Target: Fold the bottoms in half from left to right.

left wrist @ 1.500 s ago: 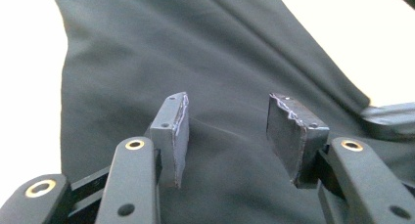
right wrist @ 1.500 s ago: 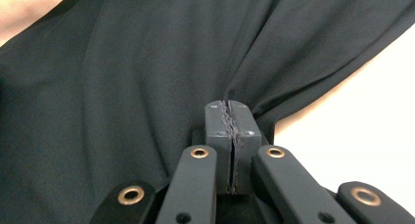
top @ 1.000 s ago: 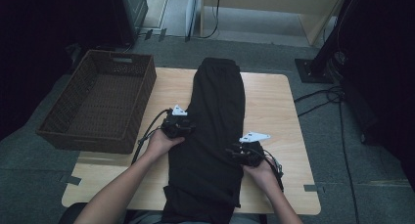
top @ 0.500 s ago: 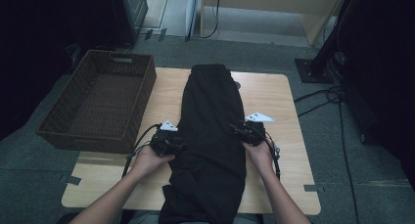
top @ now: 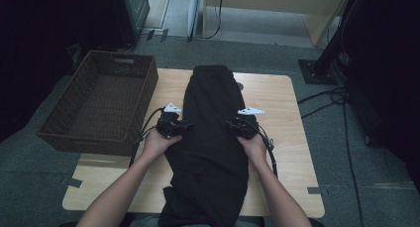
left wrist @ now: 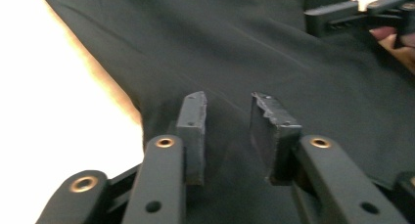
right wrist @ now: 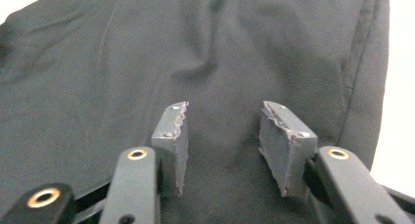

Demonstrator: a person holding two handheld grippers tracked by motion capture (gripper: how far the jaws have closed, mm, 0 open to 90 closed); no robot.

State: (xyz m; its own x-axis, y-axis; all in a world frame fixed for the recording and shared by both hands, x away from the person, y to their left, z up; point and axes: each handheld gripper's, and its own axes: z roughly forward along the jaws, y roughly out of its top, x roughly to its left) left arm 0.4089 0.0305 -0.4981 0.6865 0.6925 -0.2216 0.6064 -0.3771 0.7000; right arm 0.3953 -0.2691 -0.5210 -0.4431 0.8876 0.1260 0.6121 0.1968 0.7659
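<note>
Black trousers (top: 210,138) lie lengthwise down the middle of the table (top: 277,95), waistband at the far end and legs hanging over the near edge, with a wicker basket (top: 99,105) off to the left. Since a second ago both hands have slid up the cloth to its mid-length. The left gripper (top: 184,129), at the left edge, has just been narrowing its jaws over the fabric without pinching it. The right gripper (top: 232,125) sits parted at the right edge, likely ready for a fold.
</note>
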